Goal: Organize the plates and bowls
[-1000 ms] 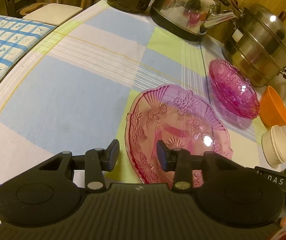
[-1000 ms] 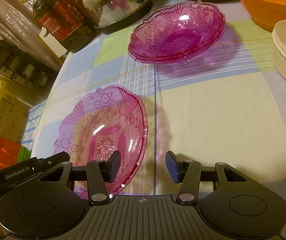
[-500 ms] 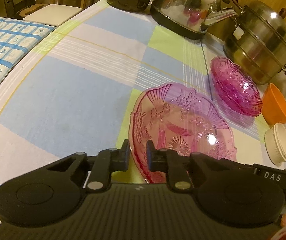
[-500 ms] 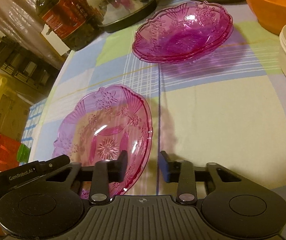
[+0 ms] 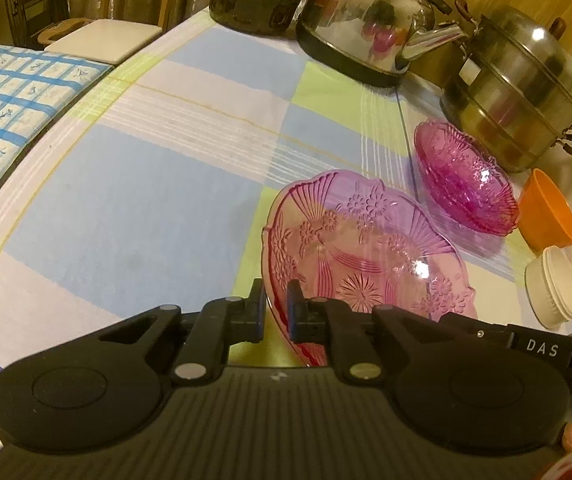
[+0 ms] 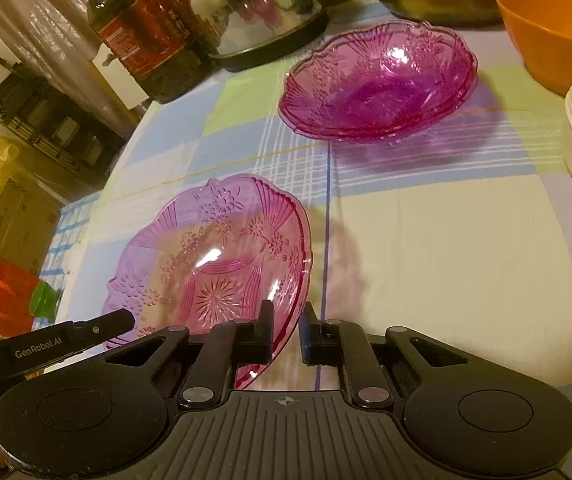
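left wrist: close, angled down over table | right wrist: same | shared: pink plate

Right gripper pinching the rim of a pink glass plate

Beyond it on the checked tablecloth sit stacked pink bowls, with an orange bowl at the far right.

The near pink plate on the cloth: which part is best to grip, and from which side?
Grip the thin scalloped rim of the near plate, one pad inside and one outside. It is wide and shallow, so only the rim fits the jaws. Come from the near edge, as the left gripper and right gripper do, at opposite sides.
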Action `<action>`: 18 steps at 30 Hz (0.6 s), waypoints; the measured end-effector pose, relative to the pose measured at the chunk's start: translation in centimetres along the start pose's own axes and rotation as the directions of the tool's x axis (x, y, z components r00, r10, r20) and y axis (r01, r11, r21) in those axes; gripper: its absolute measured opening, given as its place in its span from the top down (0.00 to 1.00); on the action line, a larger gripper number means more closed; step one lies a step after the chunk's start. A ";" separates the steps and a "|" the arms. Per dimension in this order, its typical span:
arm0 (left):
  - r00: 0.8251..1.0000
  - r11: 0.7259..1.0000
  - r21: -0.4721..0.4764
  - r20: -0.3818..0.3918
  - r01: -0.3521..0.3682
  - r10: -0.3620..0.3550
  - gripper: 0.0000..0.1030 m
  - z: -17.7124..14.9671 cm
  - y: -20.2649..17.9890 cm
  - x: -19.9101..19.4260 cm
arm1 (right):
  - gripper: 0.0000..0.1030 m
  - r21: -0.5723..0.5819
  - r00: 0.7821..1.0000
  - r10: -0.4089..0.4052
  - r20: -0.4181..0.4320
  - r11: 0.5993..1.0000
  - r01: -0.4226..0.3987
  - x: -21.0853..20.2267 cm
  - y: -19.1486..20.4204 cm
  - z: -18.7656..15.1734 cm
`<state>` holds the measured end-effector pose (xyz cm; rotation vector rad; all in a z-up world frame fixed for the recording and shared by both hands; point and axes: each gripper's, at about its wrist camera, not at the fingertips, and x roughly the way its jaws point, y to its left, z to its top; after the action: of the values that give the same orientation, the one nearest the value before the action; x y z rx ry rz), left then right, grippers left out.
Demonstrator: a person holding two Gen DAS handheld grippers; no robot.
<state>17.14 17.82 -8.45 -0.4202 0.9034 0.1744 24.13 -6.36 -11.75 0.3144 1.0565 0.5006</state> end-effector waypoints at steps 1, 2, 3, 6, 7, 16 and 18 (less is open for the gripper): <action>1.000 1.000 0.001 0.006 0.001 -0.001 0.91 0.1 0.0 -0.2 | 0.88 -0.002 1.000 0.003 0.004 1.000 -0.003 -0.1 0.1 0.1; 1.000 1.000 0.003 0.012 0.002 -0.002 0.91 0.1 -0.1 -0.4 | 0.88 -0.005 1.000 0.004 0.009 1.000 -0.004 -0.2 0.2 0.1; 1.000 1.000 0.005 0.018 0.004 -0.004 0.91 0.2 -0.2 -0.5 | 0.88 -0.008 1.000 0.006 0.013 1.000 -0.005 -0.4 0.2 0.2; 0.999 1.000 0.014 0.042 0.009 -0.009 0.91 0.6 -0.6 -1.0 | 0.88 -0.014 0.999 0.011 0.034 1.000 -0.010 -1.0 0.3 0.6; 0.999 1.000 0.015 0.048 0.011 -0.012 0.91 0.8 -0.8 -1.1 | 0.88 -0.017 0.999 0.011 0.042 1.000 -0.011 -1.2 0.3 0.8; 0.994 0.997 0.056 0.090 0.054 -0.059 0.91 2.5 -3.8 -1.7 | 0.88 -0.005 0.994 -0.002 0.109 1.000 0.002 -3.5 -0.8 2.6; 0.993 0.996 0.065 0.096 0.061 -0.067 0.91 2.8 -4.7 -1.6 | 0.88 -0.002 0.992 -0.009 0.125 1.000 0.009 -4.0 -1.1 3.2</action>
<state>19.64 14.84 -4.34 -0.3793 0.7953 0.1069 25.60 -9.50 -7.80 0.3340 0.9355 0.4683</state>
